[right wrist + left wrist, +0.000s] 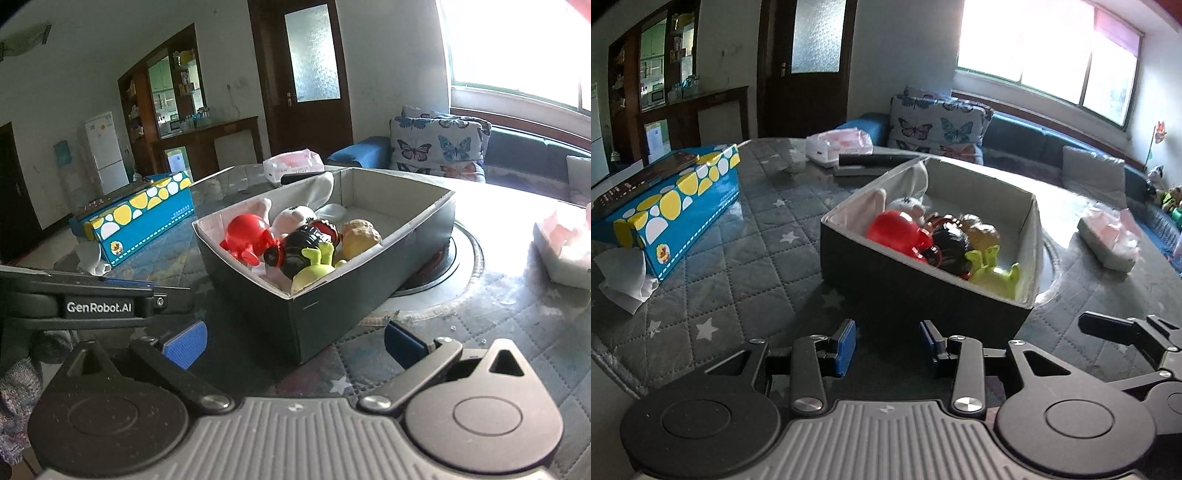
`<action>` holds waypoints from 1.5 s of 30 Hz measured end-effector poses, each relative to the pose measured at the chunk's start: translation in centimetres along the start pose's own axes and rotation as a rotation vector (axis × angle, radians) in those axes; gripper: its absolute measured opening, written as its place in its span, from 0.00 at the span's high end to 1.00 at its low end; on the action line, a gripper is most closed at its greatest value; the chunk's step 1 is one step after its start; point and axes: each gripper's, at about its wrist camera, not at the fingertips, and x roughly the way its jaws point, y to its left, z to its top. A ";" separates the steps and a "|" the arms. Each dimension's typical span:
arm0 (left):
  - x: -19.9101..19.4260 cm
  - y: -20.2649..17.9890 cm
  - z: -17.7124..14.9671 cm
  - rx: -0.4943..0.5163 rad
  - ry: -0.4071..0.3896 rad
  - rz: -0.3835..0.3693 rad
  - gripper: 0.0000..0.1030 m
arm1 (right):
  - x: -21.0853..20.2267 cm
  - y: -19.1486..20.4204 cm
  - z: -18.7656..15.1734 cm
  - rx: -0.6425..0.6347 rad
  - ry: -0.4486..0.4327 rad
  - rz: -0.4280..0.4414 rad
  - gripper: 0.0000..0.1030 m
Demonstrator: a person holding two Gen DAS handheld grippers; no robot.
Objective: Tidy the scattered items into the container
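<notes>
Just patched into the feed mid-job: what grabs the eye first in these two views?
The dark storage box in the middle of the quilted table, packed with toys: a red one, a black one and a lime-green one at its near end. Left of it lies a blue carton with yellow and white spots. Both grippers, left and right, hang open and empty in front of the box.

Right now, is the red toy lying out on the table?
No, the red toy sits inside the gray box with the other toys, not on the quilted table.
</notes>
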 end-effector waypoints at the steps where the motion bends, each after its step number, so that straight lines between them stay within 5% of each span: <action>1: 0.2 0.1 0.0 0.000 0.008 0.001 0.61 | 0.1 0.0 -0.1 0.002 0.002 -0.001 0.00; 45: 3.4 0.9 1.4 0.068 0.017 0.070 0.61 | 4.1 0.1 0.3 0.042 0.086 0.001 0.00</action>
